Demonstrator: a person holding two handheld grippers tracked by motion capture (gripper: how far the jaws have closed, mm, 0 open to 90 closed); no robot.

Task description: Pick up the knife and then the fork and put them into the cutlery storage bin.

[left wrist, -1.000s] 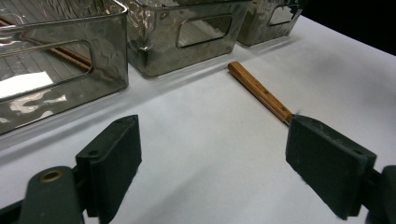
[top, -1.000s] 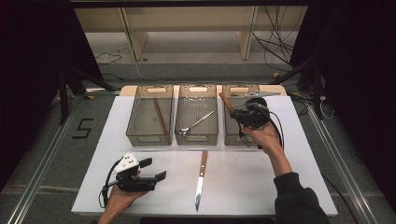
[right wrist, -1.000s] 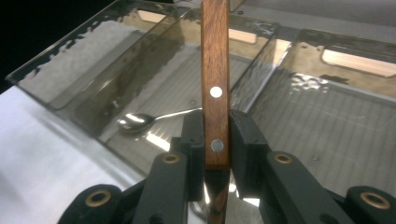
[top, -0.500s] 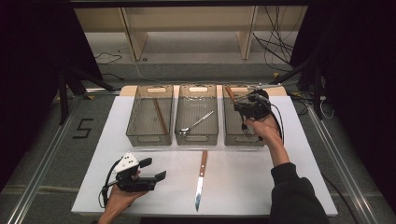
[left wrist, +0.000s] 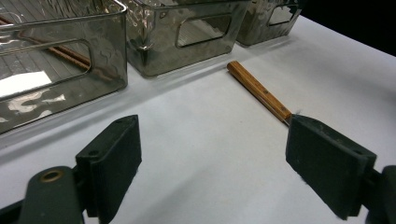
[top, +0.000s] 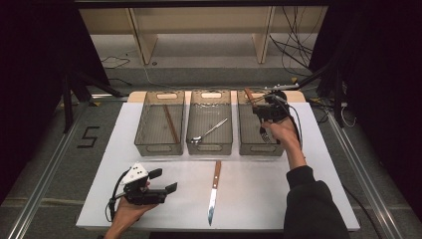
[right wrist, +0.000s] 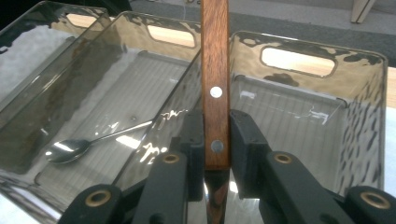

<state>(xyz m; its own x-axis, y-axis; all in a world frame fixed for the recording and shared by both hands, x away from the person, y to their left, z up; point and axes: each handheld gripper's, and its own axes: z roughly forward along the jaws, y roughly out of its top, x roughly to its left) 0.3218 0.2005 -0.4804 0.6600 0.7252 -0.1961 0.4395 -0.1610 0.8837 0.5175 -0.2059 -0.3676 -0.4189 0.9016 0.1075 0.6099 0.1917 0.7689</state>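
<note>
Right tongs [right wrist: 217,140] clamped on wooden-handled utensil [right wrist: 215,70], held over right smoked-plastic bin [top: 249,144]; fork tines seem visible below hand; lower it level inside bin walls before release; left tongs [left wrist: 215,172] open, empty, near wooden-handled table knife [left wrist: 259,91] on white worktop [top: 298,199].
</note>
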